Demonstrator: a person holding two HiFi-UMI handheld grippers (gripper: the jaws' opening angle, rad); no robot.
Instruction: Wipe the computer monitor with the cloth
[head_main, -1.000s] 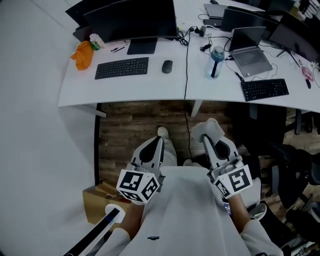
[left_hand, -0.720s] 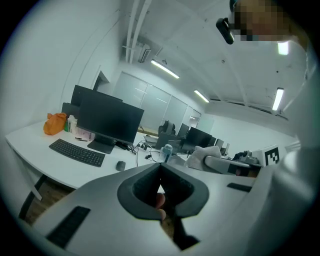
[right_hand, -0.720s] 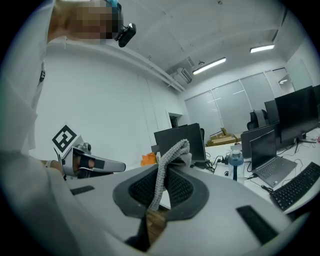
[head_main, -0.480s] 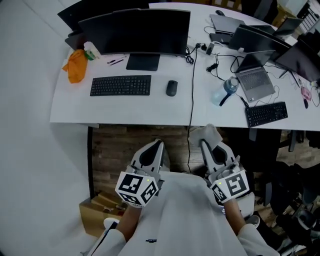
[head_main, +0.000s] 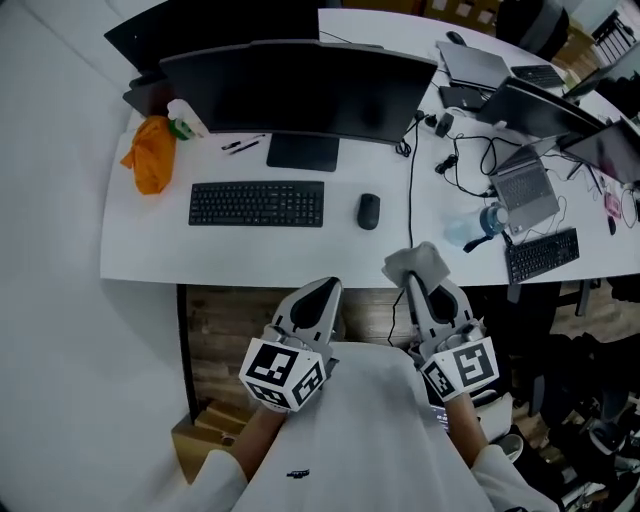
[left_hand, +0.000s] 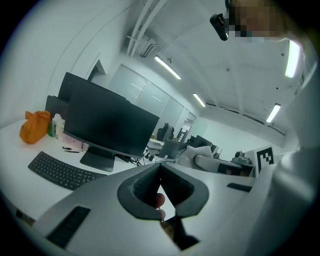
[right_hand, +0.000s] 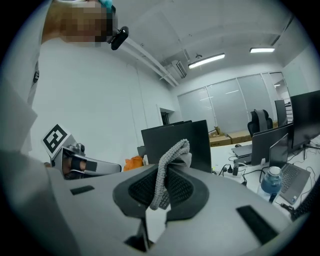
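Note:
A wide black computer monitor (head_main: 300, 95) stands dark at the back of the white desk (head_main: 140, 250); it also shows in the left gripper view as the monitor (left_hand: 107, 122) and behind the jaws as the monitor (right_hand: 175, 140). My right gripper (head_main: 412, 268) is shut on a grey cloth (head_main: 418, 262), which bunches above the jaws as the cloth (right_hand: 172, 155). My left gripper (head_main: 325, 290) is shut with nothing in it, its jaws meeting at the tips (left_hand: 160, 167). Both hover at the desk's front edge, short of the monitor.
A black keyboard (head_main: 257, 204) and mouse (head_main: 368, 211) lie before the monitor. An orange bag (head_main: 147, 155) and a white bottle (head_main: 186, 116) sit at the left. To the right lie cables (head_main: 470, 165), a laptop (head_main: 525, 190), a water bottle (head_main: 478, 225) and a second keyboard (head_main: 542, 255).
The desk and monitor have come closer and lower in the head view; both grippers now reach the desk's front edge. The cloth stays gripped on the right.

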